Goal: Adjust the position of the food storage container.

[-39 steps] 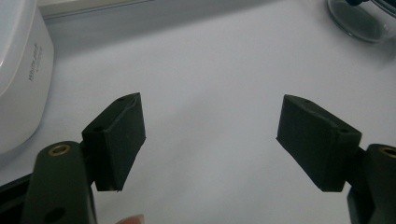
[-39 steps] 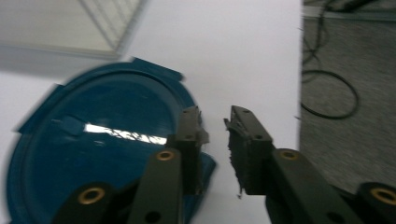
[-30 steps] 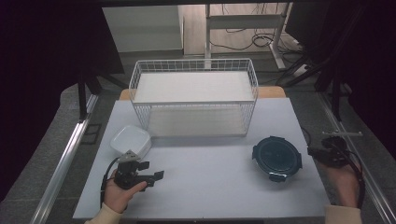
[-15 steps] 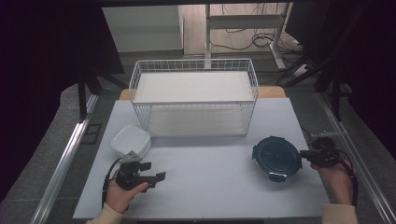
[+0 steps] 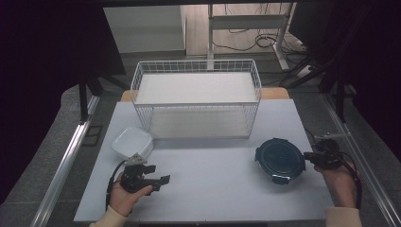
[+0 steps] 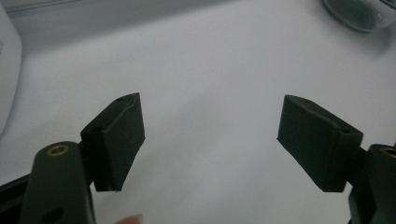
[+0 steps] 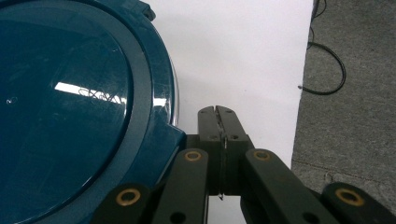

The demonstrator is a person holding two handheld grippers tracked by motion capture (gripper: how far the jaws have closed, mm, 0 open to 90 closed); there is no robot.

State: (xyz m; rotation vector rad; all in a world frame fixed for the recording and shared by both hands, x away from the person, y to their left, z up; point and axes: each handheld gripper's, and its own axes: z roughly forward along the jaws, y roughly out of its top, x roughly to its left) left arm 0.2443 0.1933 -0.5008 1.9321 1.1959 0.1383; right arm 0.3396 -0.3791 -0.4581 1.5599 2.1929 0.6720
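Observation:
A round dark blue lidded container [image 5: 280,160] sits on the right of the white table [image 5: 213,194]. My right gripper [image 5: 308,155] lies just right of it, jaws shut with nothing between them. In the right gripper view the closed tips [image 7: 218,113] rest beside the lid [image 7: 70,107], close to a latch tab on its rim. A white square container [image 5: 132,142] stands at the left. My left gripper [image 5: 158,174] is below and right of it, pointing right, open and empty. Its pads [image 6: 116,135] stand wide apart over bare table, with the white container [image 6: 7,70] at the frame's left edge.
A white wire basket [image 5: 196,106] stands at the back middle of the table. The table's right edge [image 7: 299,93] runs close beside my right gripper, with grey floor and cables beyond. A metal rail [image 5: 66,161] runs along the left side.
My right gripper has edged left, closer to the round blue container. The left gripper and both containers have stayed put.

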